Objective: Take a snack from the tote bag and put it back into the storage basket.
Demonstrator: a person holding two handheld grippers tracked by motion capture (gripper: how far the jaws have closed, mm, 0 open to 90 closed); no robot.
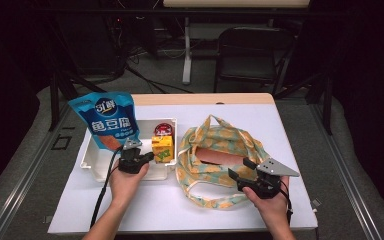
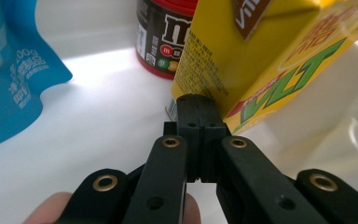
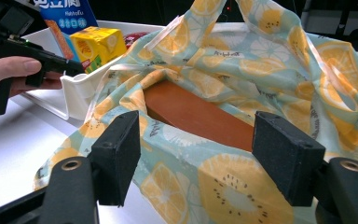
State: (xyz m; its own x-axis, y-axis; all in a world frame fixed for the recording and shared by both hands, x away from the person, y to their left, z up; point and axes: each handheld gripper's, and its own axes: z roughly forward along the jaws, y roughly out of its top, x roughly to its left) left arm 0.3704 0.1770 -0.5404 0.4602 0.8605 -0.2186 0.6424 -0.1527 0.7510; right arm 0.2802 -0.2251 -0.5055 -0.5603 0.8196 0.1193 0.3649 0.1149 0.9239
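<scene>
A yellow juice carton (image 1: 162, 148) stands upright in a white tray (image 1: 94, 165), beside a fruit-print cloth bag (image 1: 215, 150), apparently open.

One camera looks down from above on the whole worktop (image 1: 260, 112), while two ride close behind the tongs, both sharing the yellow carton (image 2: 261, 60).

A dark folding chair (image 1: 250, 52) stands behind the table (image 1: 290, 150) on grey floor (image 1: 25, 165).
</scene>
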